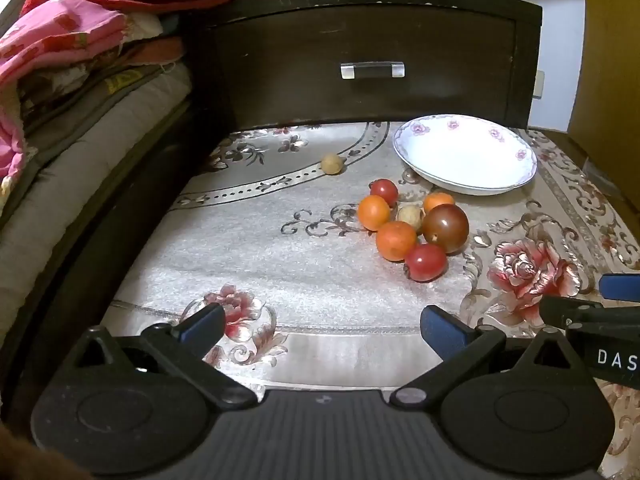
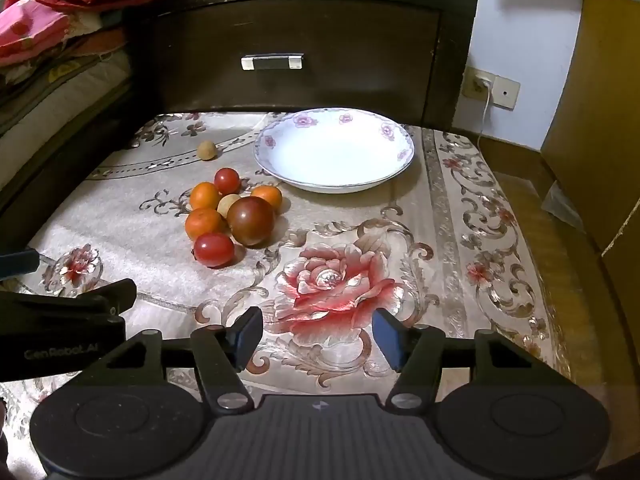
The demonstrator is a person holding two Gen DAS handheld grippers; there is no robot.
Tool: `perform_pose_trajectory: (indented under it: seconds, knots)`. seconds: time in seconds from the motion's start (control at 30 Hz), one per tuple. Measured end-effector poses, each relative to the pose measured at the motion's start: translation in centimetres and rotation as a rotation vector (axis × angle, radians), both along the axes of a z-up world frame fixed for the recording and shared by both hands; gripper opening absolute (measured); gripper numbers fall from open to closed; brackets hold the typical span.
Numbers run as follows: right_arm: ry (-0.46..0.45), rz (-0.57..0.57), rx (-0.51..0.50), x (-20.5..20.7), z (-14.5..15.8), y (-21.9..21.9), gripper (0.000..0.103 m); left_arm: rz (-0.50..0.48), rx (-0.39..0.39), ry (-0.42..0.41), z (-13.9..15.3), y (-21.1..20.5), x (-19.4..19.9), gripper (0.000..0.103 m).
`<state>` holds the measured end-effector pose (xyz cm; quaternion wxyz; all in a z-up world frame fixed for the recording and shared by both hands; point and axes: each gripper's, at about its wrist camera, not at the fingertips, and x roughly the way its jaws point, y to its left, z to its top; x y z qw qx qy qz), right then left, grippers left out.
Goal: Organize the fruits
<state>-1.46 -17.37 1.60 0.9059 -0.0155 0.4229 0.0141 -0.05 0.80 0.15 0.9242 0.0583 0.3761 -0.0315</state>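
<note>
A cluster of small fruits lies on the floral cloth: three orange ones [image 1: 395, 240] [image 2: 205, 223], two red tomatoes [image 1: 426, 262] [image 2: 214, 249], a large dark tomato [image 1: 445, 227] [image 2: 251, 220] and a beige fruit [image 1: 410, 216] [image 2: 228, 205] in the middle. Another beige fruit [image 1: 332, 163] [image 2: 207, 149] lies apart, to the far left. An empty white floral plate [image 1: 466, 154] [image 2: 334, 148] stands behind the cluster. My left gripper [image 1: 324, 326] is open and empty, near the cloth's front edge. My right gripper [image 2: 318, 334] is open and empty, over a rose print.
A dark wooden drawer front [image 1: 372, 68] [image 2: 280, 60] rises behind the table. Stacked bedding [image 1: 80, 80] lies at the left. A wall socket with a cord [image 2: 486, 84] and a yellow cabinet [image 2: 600, 100] are at the right.
</note>
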Motion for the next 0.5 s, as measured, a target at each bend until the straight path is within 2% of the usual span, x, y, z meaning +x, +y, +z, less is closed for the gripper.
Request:
perform_pose_trajectory:
  seconds: [0.2,0.5]
  knots:
    - [0.003,0.014,0.003,0.04,-0.07,0.01,0.061,-0.001,0.008,0.009,0.32,-0.22,0.0,0.103]
    - [0.004,0.0,0.004,0.16,-0.34,-0.01,0.061,0.004,0.008,0.005,-0.26,-0.74,-0.01,0.103]
